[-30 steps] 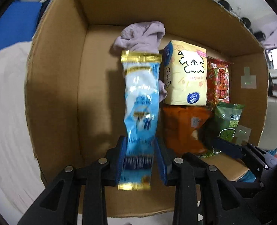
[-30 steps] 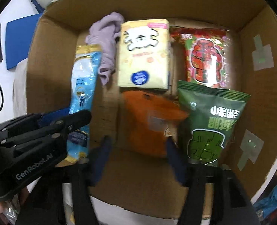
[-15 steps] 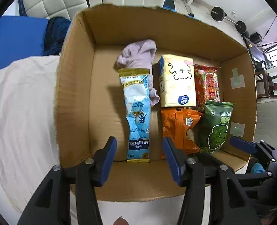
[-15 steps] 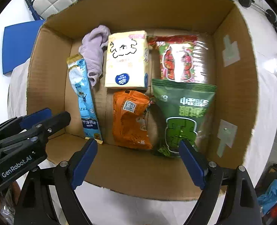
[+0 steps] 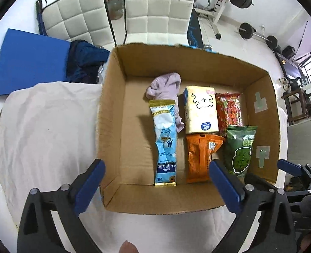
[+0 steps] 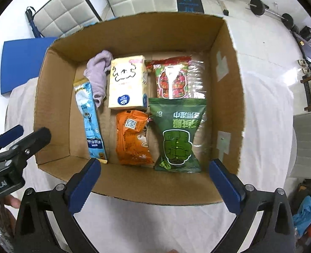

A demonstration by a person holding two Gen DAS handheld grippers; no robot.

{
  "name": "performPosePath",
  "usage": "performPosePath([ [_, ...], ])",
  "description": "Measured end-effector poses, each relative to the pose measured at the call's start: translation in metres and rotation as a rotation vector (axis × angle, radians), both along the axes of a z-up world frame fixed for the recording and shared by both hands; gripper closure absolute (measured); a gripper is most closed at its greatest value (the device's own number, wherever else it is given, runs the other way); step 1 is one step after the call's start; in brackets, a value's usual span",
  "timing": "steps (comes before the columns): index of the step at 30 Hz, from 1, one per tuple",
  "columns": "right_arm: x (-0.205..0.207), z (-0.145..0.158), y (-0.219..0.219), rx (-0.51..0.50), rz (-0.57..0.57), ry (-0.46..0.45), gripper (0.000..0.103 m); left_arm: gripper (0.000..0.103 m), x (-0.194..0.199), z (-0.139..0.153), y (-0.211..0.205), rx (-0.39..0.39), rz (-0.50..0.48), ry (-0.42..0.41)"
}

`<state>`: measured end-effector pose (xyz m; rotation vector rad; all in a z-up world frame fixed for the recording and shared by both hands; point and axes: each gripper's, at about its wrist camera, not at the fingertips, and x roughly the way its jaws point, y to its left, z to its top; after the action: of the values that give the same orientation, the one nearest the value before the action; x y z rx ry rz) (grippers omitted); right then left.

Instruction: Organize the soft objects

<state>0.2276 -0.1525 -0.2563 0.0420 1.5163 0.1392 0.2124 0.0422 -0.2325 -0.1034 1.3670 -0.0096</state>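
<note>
Cardboard box [image 5: 111, 126] sits on a surface draped in white cloth [image 5: 46, 126]. Inside: blue sachet [image 5: 165, 143], lilac cloth [image 5: 166, 84], tissue pack [image 5: 200, 111], orange, red and green snack bags. Left tool [image 5: 155, 186] and right tool [image 6: 153, 184] both gape wide, empty, above the near rim. White chairs [image 5: 155, 8], blue mat, barbell weights behind.

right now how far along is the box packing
Looks nearly done. Six soft items lie in the cardboard box: blue packet, purple cloth, tissue pack, red packet, orange packet and green bag. Nothing is in hand: left gripper and right gripper are open. No loose items show on the white cloth.
</note>
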Motion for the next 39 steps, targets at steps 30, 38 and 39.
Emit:
performPosePath([
  [30,-0.237,0.281,-0.048,0.053,-0.055,-0.51,0.0,0.0,-0.223,0.246,-0.023,0.0,0.011,-0.429],
  [38,-0.264,0.309,-0.052,0.056,-0.071,-0.545,0.0,0.0,-0.24,0.263,-0.029,0.028,0.013,-0.466],
  [39,-0.262,0.308,-0.052,0.058,-0.072,-0.553,0.0,0.0,-0.239,0.262,-0.03,0.031,0.011,-0.466],
])
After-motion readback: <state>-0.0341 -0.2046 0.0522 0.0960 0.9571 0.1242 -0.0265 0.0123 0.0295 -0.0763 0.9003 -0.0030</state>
